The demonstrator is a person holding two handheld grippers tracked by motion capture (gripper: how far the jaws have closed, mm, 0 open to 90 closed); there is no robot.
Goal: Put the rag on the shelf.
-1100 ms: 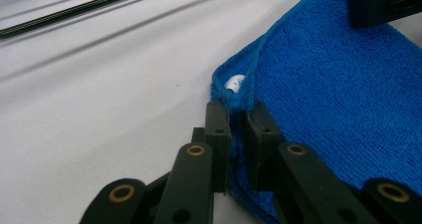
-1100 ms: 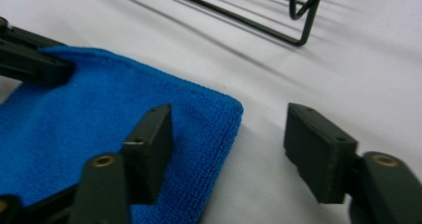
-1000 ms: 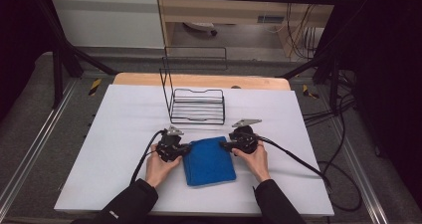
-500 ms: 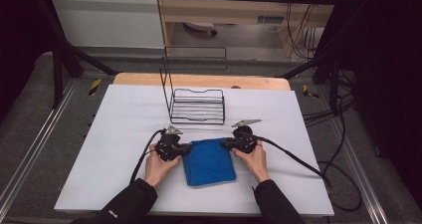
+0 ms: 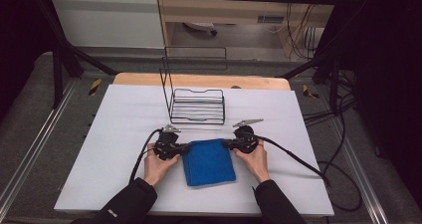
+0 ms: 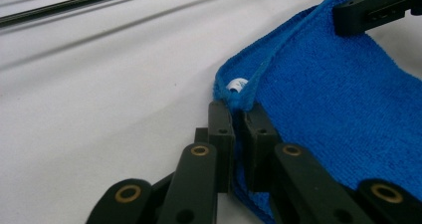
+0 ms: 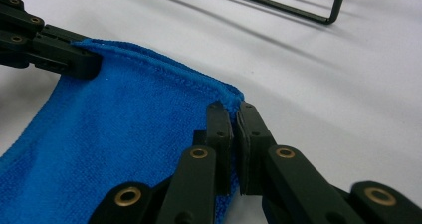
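1. Gripping the far corners of the blue towel, both claws now have hold of it; the towel lies folded flat on the white surface, near the person's edge and just near of the wire rack.
2. The left claw is pinched on the towel's far left corner, hem and a small white tag bunched between its jaws in the left gripper view.
3. The right claw has just been closing and now clamps the far right corner; a second ago its jaws stood wider around that corner.
4. The towel itself lies where it did a second ago, and both hands rest beside it.
5. With both far corners secured, the grasp looks finished. The likely next step is lifting the far edge, either to fold the towel again or to carry it toward the rack.
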